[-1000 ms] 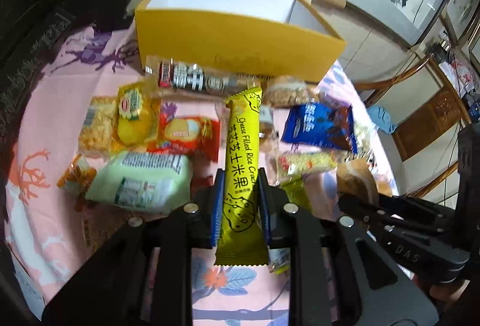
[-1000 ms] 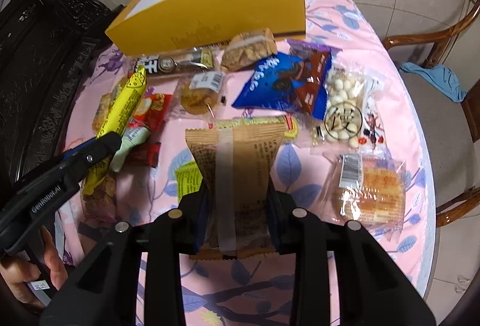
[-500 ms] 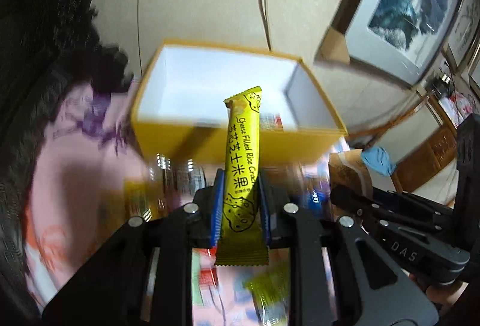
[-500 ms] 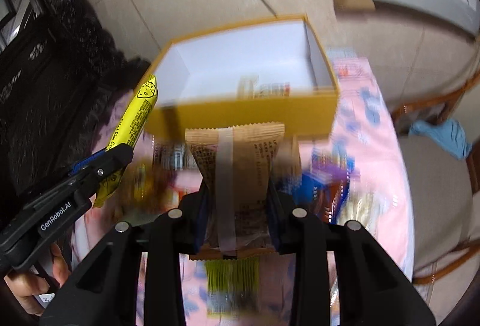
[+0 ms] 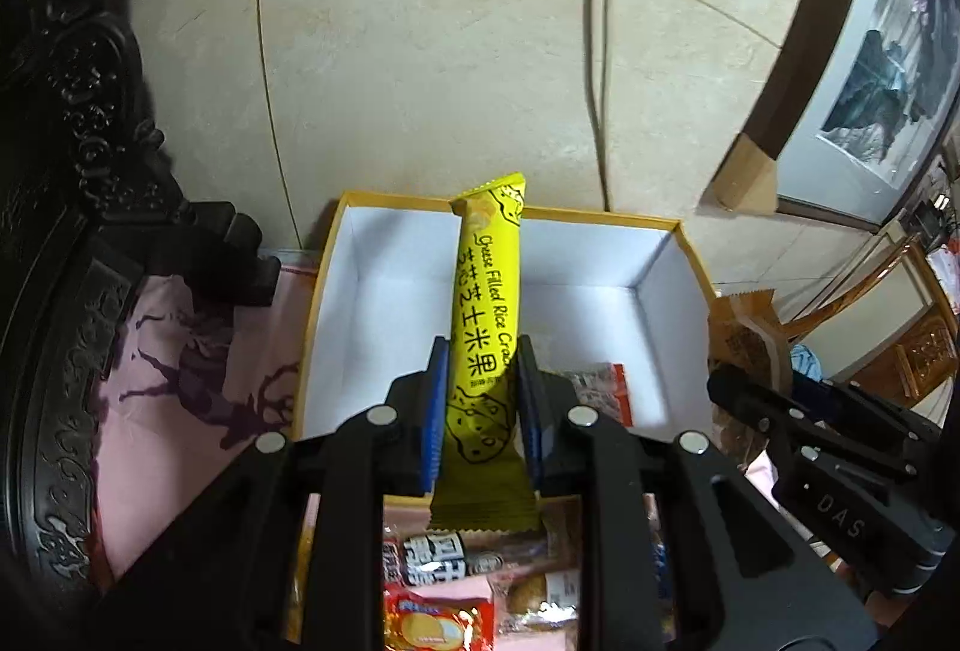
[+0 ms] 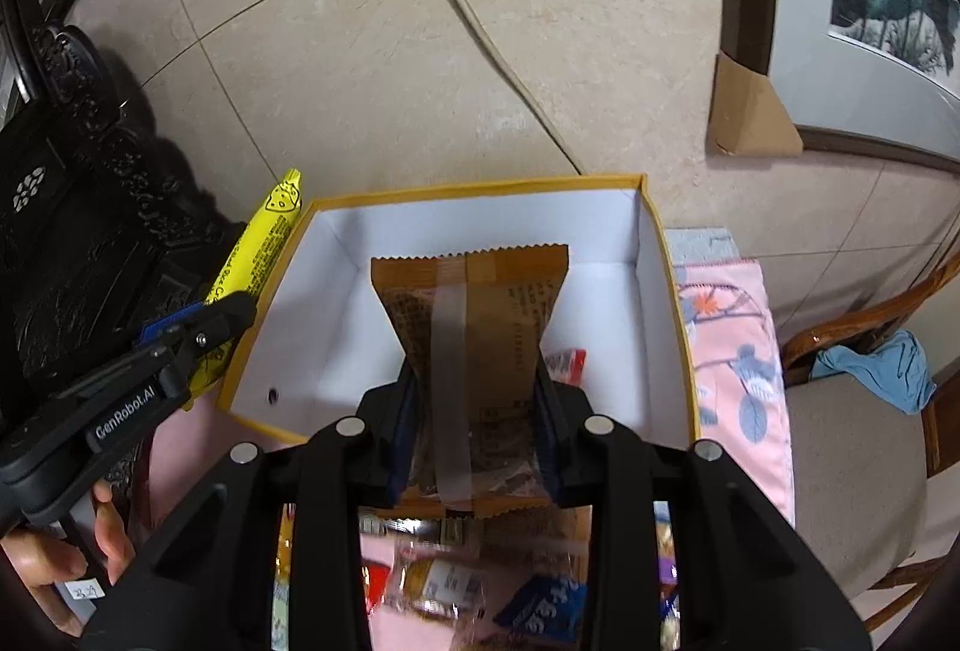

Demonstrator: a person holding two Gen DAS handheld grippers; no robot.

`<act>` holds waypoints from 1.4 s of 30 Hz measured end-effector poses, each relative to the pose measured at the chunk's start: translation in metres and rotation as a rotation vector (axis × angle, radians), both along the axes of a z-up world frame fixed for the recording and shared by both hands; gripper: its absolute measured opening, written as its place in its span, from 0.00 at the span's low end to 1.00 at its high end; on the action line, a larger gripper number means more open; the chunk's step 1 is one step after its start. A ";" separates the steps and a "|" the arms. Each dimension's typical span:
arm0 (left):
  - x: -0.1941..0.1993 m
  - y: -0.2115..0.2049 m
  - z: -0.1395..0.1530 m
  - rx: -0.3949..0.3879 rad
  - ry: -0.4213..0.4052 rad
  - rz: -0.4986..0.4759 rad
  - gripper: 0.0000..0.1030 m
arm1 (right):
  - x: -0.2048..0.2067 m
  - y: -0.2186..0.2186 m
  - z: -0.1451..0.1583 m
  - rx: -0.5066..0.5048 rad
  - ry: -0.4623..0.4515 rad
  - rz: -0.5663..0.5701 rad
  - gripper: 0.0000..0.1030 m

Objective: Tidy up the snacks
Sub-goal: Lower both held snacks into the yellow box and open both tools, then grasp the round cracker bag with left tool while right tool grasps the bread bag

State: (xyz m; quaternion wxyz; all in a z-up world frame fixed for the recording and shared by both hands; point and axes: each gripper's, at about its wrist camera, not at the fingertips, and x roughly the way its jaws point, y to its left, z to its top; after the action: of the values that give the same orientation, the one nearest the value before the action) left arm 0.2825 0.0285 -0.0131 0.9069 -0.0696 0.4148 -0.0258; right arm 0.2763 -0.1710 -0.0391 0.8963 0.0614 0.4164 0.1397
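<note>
Presently both loads hang over the box (image 5: 336,291): left claw (image 5: 483,387) clamps the yellow bar (image 5: 486,315), right claw (image 6: 477,411) the brown packet (image 6: 474,315). Next: lower, release.

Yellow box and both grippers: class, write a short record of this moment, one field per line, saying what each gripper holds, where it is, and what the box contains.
left gripper: jaws shut on the yellow rice cracker stick, held over the box
right gripper: jaws shut on the brown snack packet, held over the box
yellow box: open, white inside, on the pink tablecloth
box contents: one red-and-white packet on the floor, near the right wall
loose snacks: on the table in front of the box
</note>
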 end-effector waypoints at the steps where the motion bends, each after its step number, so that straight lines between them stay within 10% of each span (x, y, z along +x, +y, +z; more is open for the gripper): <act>1: 0.006 0.000 -0.002 0.014 0.018 0.007 0.30 | 0.006 0.003 -0.001 -0.005 0.006 0.008 0.38; 3: 0.011 0.002 0.000 0.032 0.012 0.044 0.82 | 0.023 0.010 -0.004 -0.046 0.035 0.015 0.50; 4: 0.010 0.005 0.004 0.033 -0.015 0.068 0.84 | 0.029 0.013 -0.005 -0.074 0.034 0.011 0.58; 16: -0.057 0.036 0.003 -0.022 -0.006 0.089 0.89 | -0.026 -0.032 -0.007 -0.094 0.036 0.085 0.62; 29: -0.226 0.024 -0.100 -0.095 0.249 0.056 0.89 | -0.214 -0.150 -0.152 0.004 0.393 -0.202 0.62; 42: -0.266 0.020 -0.086 -0.066 0.235 0.022 0.89 | -0.223 -0.161 -0.166 0.050 0.401 -0.181 0.62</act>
State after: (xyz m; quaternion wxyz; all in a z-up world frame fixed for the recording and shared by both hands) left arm 0.0162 0.0483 -0.0987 0.8494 -0.1064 0.5166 -0.0211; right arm 0.0534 -0.3317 -0.2050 0.8027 0.1474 0.5754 0.0542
